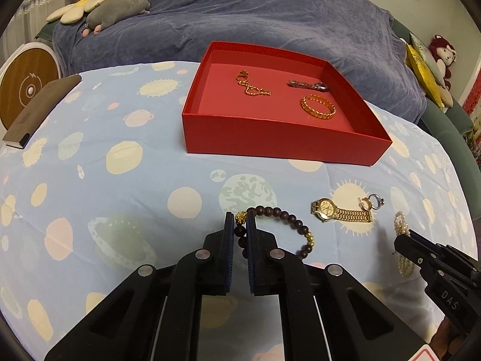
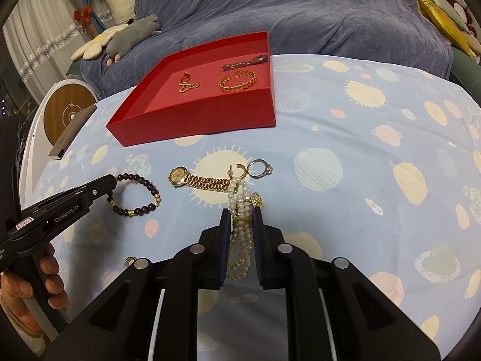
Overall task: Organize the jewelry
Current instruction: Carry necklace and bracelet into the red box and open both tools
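Three pieces in red box: gold chain, gold bangle, silver bracelet.

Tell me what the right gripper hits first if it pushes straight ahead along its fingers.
The right gripper already straddles the pearl bracelet, so it meets that first. Just beyond lie the gold earring and silver ring; depth is hard to judge.

red box: matt card | watch: shiny gold metal | sheet: soft printed cloth
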The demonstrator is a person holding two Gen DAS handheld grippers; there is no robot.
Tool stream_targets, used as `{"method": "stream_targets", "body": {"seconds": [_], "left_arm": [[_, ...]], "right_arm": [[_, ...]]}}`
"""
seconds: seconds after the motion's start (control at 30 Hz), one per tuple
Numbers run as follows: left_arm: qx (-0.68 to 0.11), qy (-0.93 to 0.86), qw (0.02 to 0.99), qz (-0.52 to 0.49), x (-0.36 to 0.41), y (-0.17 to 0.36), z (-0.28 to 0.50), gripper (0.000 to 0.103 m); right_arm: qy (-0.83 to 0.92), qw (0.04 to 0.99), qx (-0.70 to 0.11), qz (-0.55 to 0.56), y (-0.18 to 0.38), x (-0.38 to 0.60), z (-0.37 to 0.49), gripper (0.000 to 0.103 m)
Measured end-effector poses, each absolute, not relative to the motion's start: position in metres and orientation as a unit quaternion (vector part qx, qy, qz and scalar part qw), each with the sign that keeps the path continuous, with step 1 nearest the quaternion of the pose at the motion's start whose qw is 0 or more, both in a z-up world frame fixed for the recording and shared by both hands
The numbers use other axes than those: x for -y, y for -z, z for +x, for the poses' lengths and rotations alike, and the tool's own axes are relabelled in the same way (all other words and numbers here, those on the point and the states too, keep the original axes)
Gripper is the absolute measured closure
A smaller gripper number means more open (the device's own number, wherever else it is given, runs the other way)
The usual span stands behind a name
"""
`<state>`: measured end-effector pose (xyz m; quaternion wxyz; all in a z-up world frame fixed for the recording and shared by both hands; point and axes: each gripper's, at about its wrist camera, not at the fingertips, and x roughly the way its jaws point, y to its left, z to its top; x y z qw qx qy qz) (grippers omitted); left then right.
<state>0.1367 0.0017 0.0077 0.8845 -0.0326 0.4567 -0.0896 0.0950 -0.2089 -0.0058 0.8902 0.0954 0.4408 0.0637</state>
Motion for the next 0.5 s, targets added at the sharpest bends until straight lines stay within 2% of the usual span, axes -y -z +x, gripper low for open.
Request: {"method": "stream_targets", "body": {"seconds": [0.5], "left_arm": [[-0.407,0.126,0.902,-0.065,-0.004,-0.073,0.128,0.098]], "right_arm": [[-0.082,0.905,-0.403,0.105,-0.033,0.193,0.104,0.089]]}}
